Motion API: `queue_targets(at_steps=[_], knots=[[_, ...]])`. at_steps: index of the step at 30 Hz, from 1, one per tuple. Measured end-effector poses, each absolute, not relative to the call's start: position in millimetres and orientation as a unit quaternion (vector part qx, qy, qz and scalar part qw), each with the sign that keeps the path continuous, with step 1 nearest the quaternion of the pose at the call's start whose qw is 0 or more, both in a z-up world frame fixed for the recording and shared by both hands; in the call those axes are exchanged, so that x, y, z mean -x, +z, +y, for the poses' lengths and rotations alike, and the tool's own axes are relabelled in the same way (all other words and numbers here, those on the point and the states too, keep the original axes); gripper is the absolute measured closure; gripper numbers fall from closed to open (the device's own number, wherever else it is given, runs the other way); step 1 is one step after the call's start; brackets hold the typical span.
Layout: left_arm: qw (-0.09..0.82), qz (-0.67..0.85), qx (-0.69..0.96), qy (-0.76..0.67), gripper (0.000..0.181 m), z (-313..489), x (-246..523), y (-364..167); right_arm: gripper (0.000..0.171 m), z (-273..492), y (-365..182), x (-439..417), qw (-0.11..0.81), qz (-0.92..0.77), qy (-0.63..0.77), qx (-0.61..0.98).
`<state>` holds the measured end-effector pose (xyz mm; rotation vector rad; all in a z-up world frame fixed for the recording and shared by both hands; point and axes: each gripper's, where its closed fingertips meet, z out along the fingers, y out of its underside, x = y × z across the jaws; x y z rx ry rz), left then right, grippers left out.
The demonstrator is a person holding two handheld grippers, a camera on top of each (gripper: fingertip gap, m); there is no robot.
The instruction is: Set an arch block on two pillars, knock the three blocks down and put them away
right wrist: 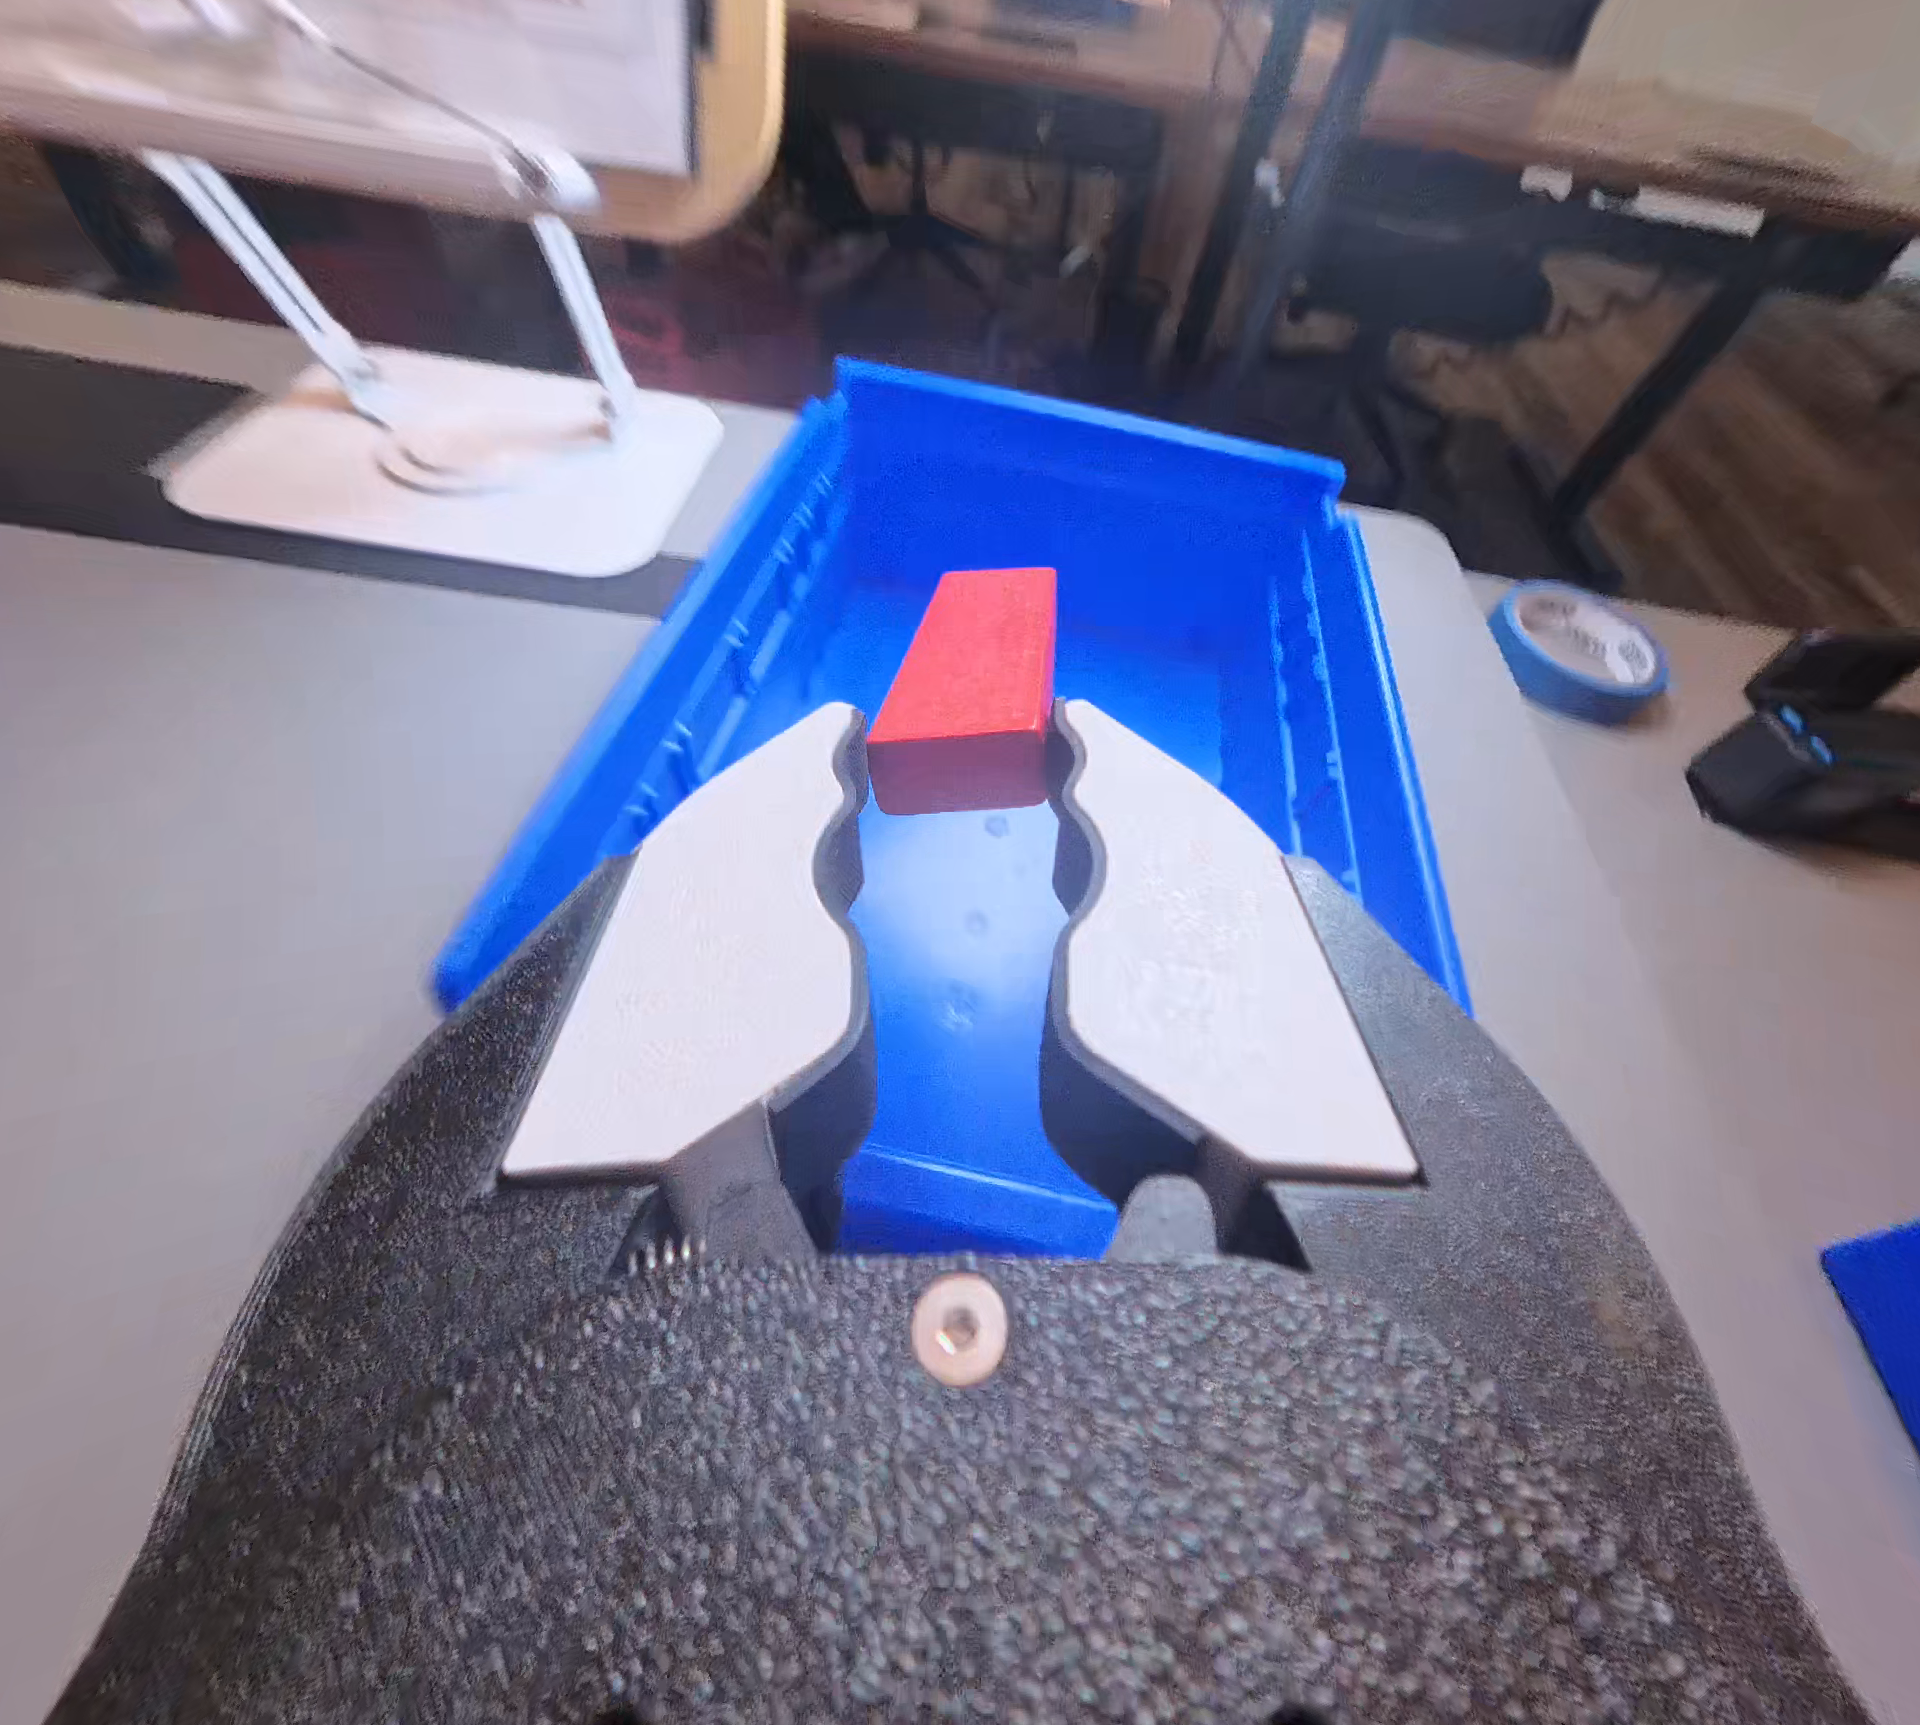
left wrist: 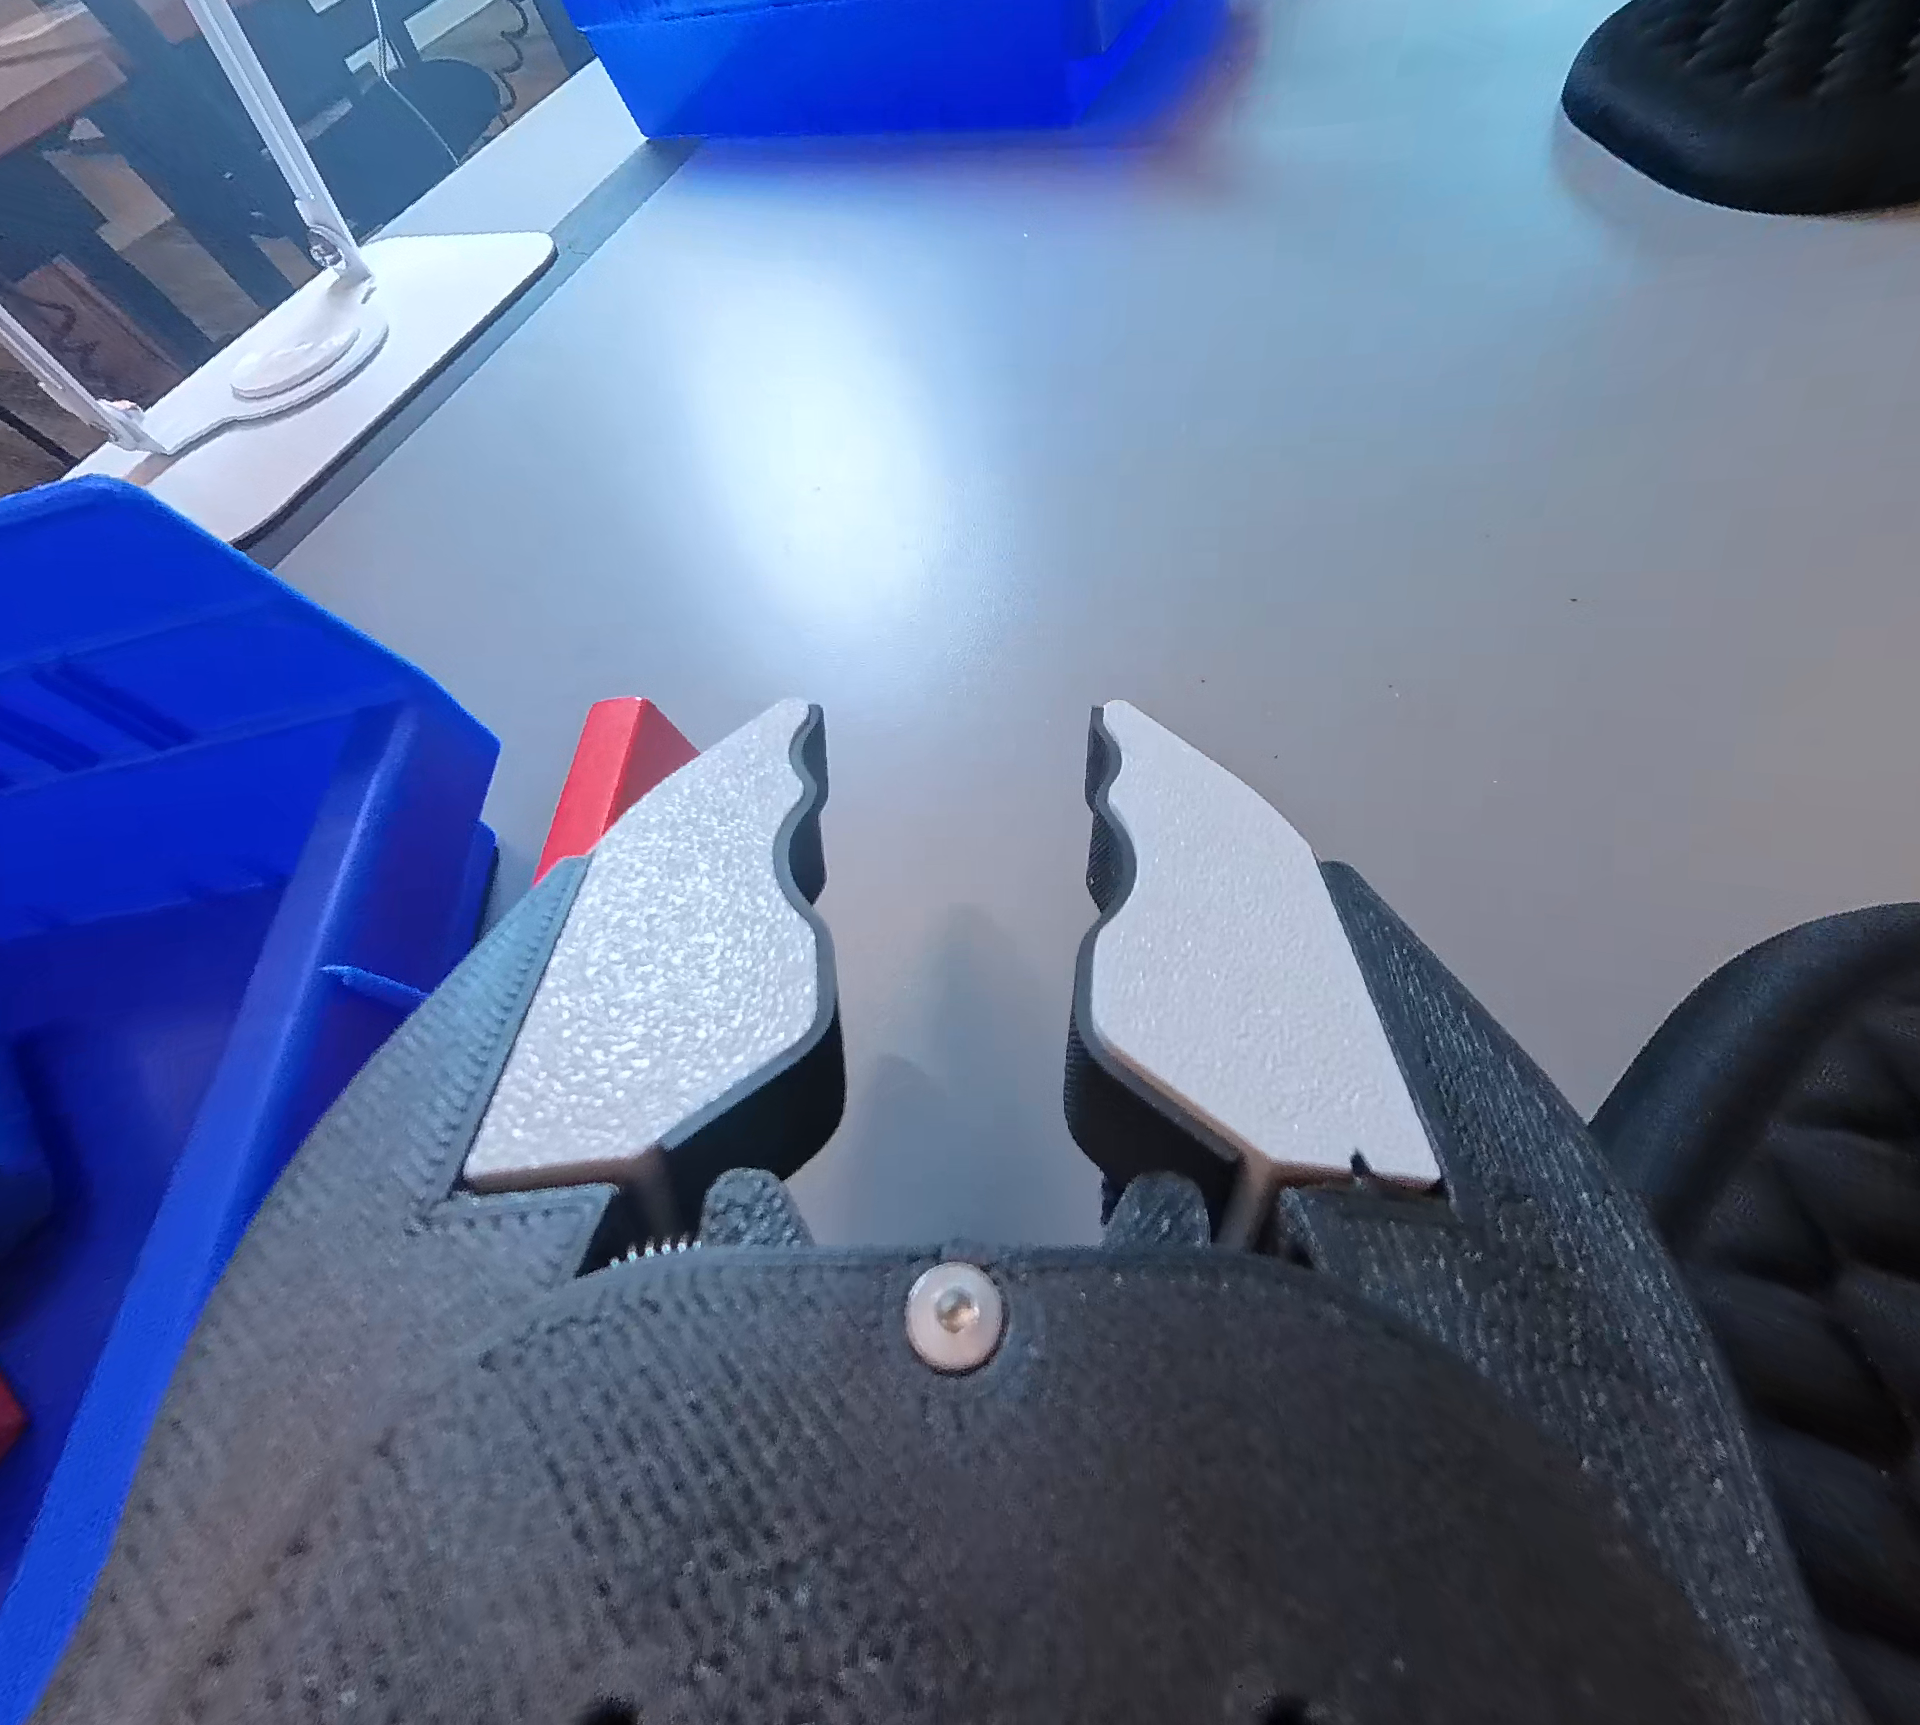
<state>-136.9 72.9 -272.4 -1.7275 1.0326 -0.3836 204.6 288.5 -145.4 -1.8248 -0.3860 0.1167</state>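
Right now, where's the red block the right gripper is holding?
In the right wrist view, the red block sits centre frame, pinched at its near end by the right gripper, above the open blue bin.

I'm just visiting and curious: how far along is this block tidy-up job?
Nearly finished, I'd guess. No arch stands on the grey table, so building and knocking down look done. In hand: the right gripper holds a red rectangular wooden block over the open blue plastic bin. Left: dropping it in, then fetching another red block beside the open, empty left gripper. A third block isn't clearly visible.
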Motion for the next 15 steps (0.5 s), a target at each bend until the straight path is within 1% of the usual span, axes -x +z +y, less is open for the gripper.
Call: queue_targets(at_steps=[4,6,7,8,10,13,15], knots=[[0.519,0.433,0.72,-0.159,0.133,72.5,136.6,-272.8,0.138,315.8,-226.0,-236.9,0.496,-0.147,-0.001,0.856],[0.519,0.433,0.72,-0.159,0.133,72.4,136.5,-273.0,0.135,320.9,-243.7,-247.8,0.47,-0.137,-0.028,0.871],[0.518,0.434,0.719,-0.159,0.133,72.2,136.4,-273.0,0.125,322.7,-243.7,-251.0,0.475,-0.131,-0.038,0.869],[0.519,0.435,0.719,-0.159,0.133,72.1,136.3,-273.1,0.121,323.2,-239.1,-251.8,0.488,-0.128,-0.041,0.862],[0.519,0.436,0.718,-0.158,0.132,71.7,136.0,-273.0,0.119,320.6,-217.4,-248.7,0.534,-0.124,-0.035,0.835],[0.52,0.436,0.718,-0.155,0.132,72.1,136.2,-273.3,0.118,304.3,-163.0,-229.7,0.634,-0.131,0.013,0.762],[0.522,0.431,0.719,-0.156,0.131,73.2,137.2,-272.3,0.119,283.4,-129.9,-202.3,0.679,-0.164,0.068,0.712]])
